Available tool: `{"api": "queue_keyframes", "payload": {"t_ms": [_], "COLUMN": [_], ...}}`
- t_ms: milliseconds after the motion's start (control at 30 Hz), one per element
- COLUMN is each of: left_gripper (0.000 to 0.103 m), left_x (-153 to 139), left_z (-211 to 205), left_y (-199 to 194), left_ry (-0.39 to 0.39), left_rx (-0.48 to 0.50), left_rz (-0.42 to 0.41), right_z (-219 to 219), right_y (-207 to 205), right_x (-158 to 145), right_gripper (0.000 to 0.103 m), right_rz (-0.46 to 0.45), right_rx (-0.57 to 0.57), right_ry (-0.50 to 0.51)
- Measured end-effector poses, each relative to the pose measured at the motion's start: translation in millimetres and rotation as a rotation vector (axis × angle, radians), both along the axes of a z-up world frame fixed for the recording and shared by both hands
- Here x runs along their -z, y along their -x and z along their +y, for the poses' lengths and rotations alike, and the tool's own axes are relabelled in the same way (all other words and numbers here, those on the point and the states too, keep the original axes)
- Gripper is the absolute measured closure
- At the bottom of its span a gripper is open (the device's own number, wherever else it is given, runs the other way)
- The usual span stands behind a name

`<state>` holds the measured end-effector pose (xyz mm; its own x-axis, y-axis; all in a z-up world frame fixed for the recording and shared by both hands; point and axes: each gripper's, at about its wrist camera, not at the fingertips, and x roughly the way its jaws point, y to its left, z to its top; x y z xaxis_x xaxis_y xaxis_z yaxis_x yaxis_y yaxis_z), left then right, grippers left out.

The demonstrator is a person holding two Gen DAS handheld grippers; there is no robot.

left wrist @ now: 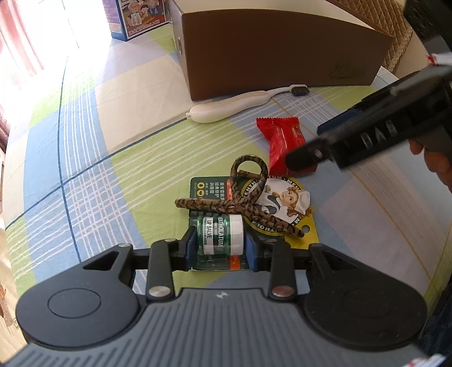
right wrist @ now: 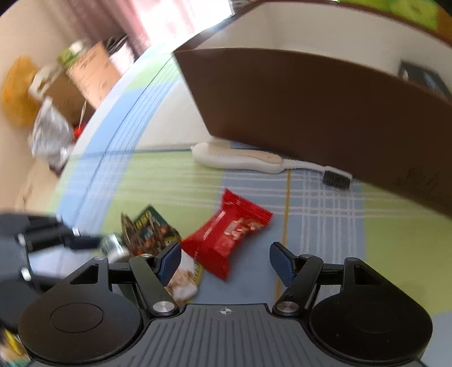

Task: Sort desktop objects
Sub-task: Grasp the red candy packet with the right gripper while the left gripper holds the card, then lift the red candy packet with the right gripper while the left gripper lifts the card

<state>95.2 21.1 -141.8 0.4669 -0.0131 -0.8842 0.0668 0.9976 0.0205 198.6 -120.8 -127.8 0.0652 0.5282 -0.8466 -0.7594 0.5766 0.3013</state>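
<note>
My left gripper (left wrist: 220,245) is shut on a green-and-white lip salve tube (left wrist: 220,235) still on its printed card (left wrist: 282,197). A leopard-print hair tie (left wrist: 240,197) lies across that card. A red snack packet (left wrist: 284,141) lies just beyond, and a white toothbrush (left wrist: 234,104) rests against the brown box (left wrist: 282,56). My right gripper (right wrist: 224,261) stands open just above the cloth, the red snack packet (right wrist: 228,240) lying partly between its fingers, nearer the left one. The right gripper (left wrist: 302,161) shows in the left wrist view, its tip over the packet. The toothbrush (right wrist: 254,159) lies under the box (right wrist: 310,113).
A checked green, blue and white cloth (left wrist: 113,169) covers the table. A blue printed carton (left wrist: 138,17) stands at the back left. Off the table's left edge are cardboard boxes (right wrist: 84,73) and a silver bag (right wrist: 49,132). A dark item (right wrist: 423,76) lies inside the brown box.
</note>
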Motion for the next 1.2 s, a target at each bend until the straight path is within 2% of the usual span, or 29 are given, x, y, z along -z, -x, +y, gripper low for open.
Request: {"api": "queue_keyframes", "payload": {"t_ms": [67, 167, 233, 267, 333, 433, 533, 700, 767, 833, 867, 1000, 1100, 1133, 1200], "left_gripper": [0.073, 0.072, 0.071, 0.071, 0.071, 0.072, 0.073, 0.073, 0.073, 0.073, 0.074, 0.074, 0.074, 0.074, 0.074], "left_x": [0.2, 1.8, 2.4, 2.4, 2.5, 2.7, 2.4, 0.0, -3.1, -8.2, -11.8, -29.3, -35.6, -35.4, -35.3], "left_z": [0.5, 0.5, 0.7, 0.9, 2.3, 5.4, 10.1, 14.8, 13.7, 12.5, 11.5, 1.0, -6.3, -7.6, -7.5], "left_y": [-1.2, -2.4, -3.0, -3.3, -4.0, -5.4, -7.6, -10.0, -11.5, -13.9, -15.0, -14.9, -11.3, -9.0, -1.9], "left_ry": [0.002, -0.001, 0.000, 0.002, 0.007, 0.005, -0.006, 0.000, -0.024, -0.048, -0.060, -0.131, -0.219, -0.246, -0.246], "left_rx": [-0.003, -0.008, -0.014, -0.017, -0.024, -0.037, -0.058, -0.042, -0.007, 0.033, 0.054, 0.205, 0.333, 0.354, 0.366], "left_rz": [0.003, 0.007, 0.004, 0.004, 0.003, 0.001, 0.000, 0.025, 0.039, 0.056, 0.062, 0.094, 0.120, 0.133, 0.145], "right_z": [4.6, 14.2, 18.1, 19.9, 18.4, 14.0, 2.6, -22.2, -32.7, -41.4, -44.5, -52.5, -54.2, -54.9, -55.3], "right_y": [-4.5, -6.7, -5.3, -4.0, -2.9, -2.6, -4.3, -8.0, -9.2, -8.7, -8.0, -6.9, -6.2, -6.0, -6.2], "right_x": [3.1, 8.8, 7.2, 7.1, 6.7, 8.2, 8.3, 5.3, 2.8, 0.4, -0.2, 0.2, 0.6, -0.1, -1.9], "right_gripper": [0.036, 0.041, 0.053, 0.056, 0.075, 0.086, 0.093, 0.091, 0.078, 0.046, 0.043, 0.041, 0.041, 0.041, 0.041], "right_rz": [0.014, -0.012, -0.057, -0.071, -0.092, -0.089, -0.059, -0.037, -0.021, -0.021, -0.032, -0.025, -0.021, -0.021, -0.017], "right_rx": [0.047, 0.085, 0.065, 0.051, 0.023, -0.006, -0.018, -0.032, -0.024, -0.006, -0.001, 0.005, 0.012, 0.014, 0.017], "right_ry": [-0.003, 0.017, 0.037, 0.044, 0.051, 0.060, 0.072, 0.094, 0.084, 0.087, 0.093, 0.095, 0.089, 0.086, 0.072]}}
